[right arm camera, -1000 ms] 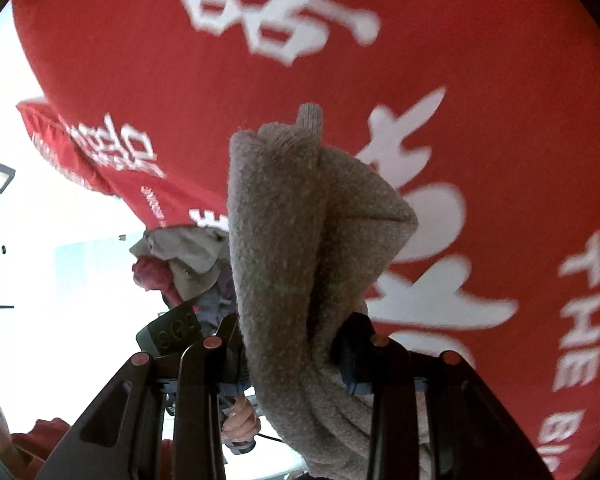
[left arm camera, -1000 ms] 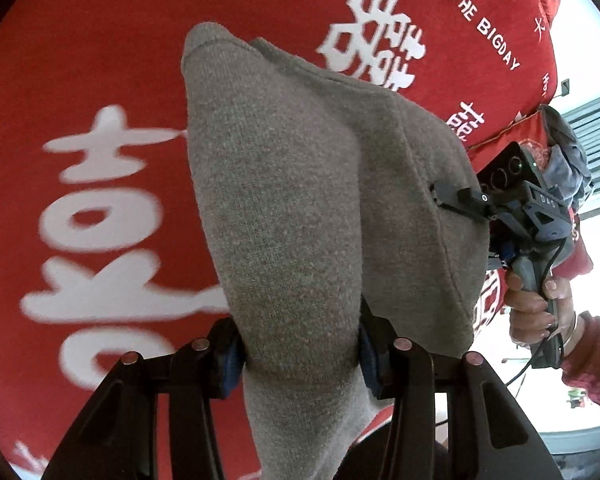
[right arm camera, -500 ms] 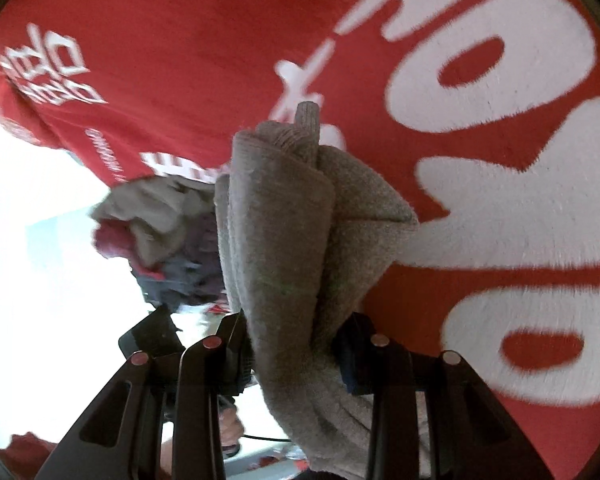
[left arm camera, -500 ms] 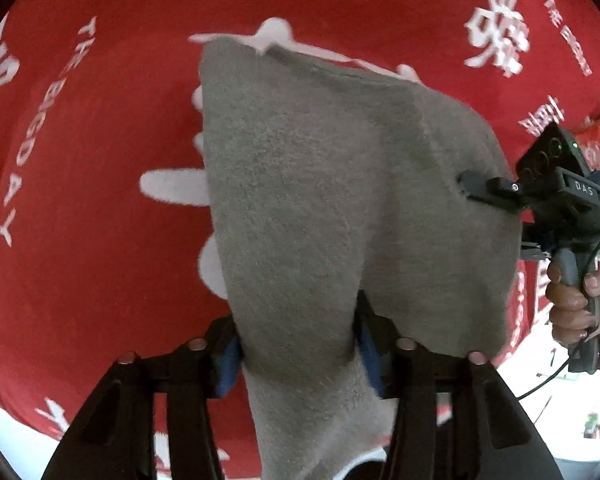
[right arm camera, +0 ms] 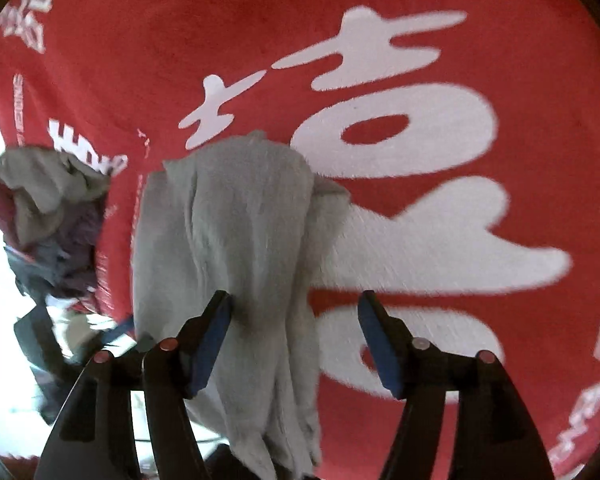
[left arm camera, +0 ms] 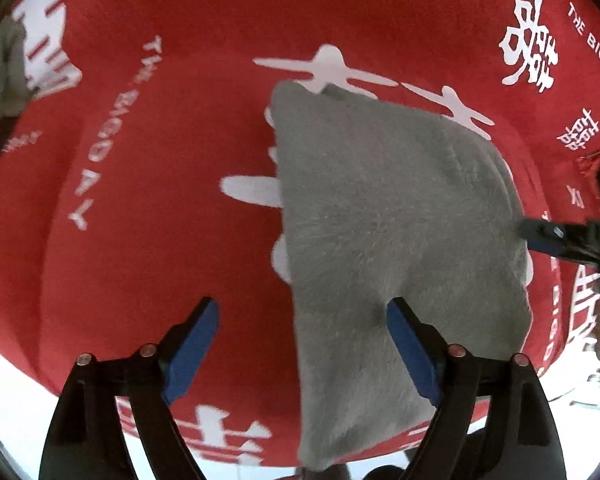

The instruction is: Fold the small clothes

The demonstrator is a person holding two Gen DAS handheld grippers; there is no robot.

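Note:
A grey knitted garment (left arm camera: 396, 232) lies folded on the red cloth with white characters (left arm camera: 160, 200). My left gripper (left arm camera: 304, 344) is open, its blue pads spread wide; the garment's near edge lies between them, against the right pad. In the right wrist view the same garment (right arm camera: 236, 232) hangs bunched between the jaws of my right gripper (right arm camera: 296, 328), which is open too; the cloth brushes the left pad (right arm camera: 212, 340). The right gripper's tip also shows at the right edge of the left wrist view (left arm camera: 560, 236).
A heap of other small clothes (right arm camera: 44, 216), grey, maroon and dark blue, sits at the left edge of the red cloth (right arm camera: 420, 60). More grey fabric (left arm camera: 0, 68) shows at the far left. The table edge runs along the bottom of both views.
Both grippers were shut on the grey garment and carried it down over the red cloth. Now both have opened and let it go.

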